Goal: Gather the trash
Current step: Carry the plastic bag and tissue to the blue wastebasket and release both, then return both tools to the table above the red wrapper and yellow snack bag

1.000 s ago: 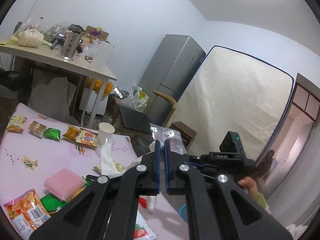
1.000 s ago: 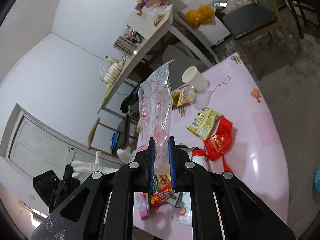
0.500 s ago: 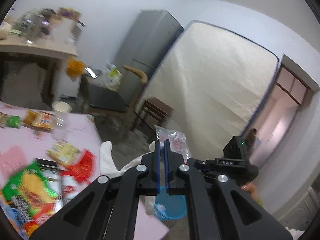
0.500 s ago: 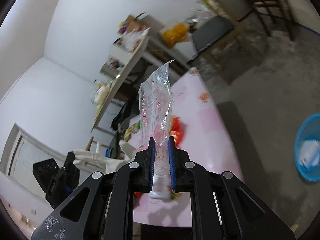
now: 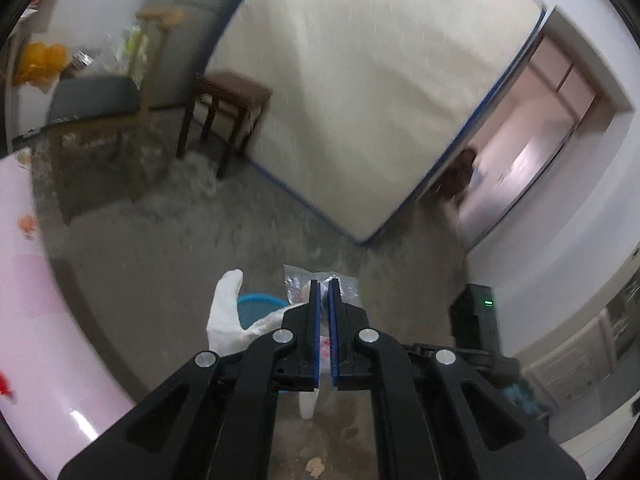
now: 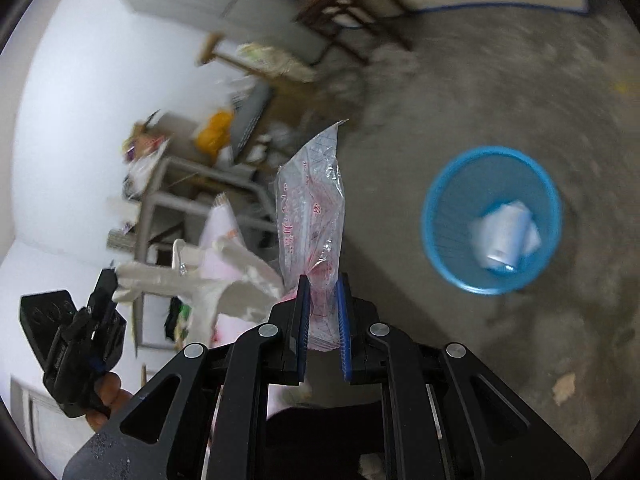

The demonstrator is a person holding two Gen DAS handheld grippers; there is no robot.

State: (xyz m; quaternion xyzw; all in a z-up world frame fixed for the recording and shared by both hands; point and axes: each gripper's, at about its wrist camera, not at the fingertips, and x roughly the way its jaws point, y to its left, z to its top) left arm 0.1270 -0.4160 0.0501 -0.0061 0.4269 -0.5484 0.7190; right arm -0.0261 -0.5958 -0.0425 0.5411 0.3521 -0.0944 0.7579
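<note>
Indoors, grey concrete floor (image 6: 480, 80); right hand-held gripper (image 6: 322, 312) grasps clear wrapper (image 6: 310, 216); left hand-held gripper (image 5: 324, 312) clenched.

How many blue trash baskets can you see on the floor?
1. The blue basket stands on the grey floor, to the right of the clear wrapper. The left view shows only its rim, behind a white glove.

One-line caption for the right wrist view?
Right gripper holds a clear plastic bag near a blue bin on the floor.
</note>
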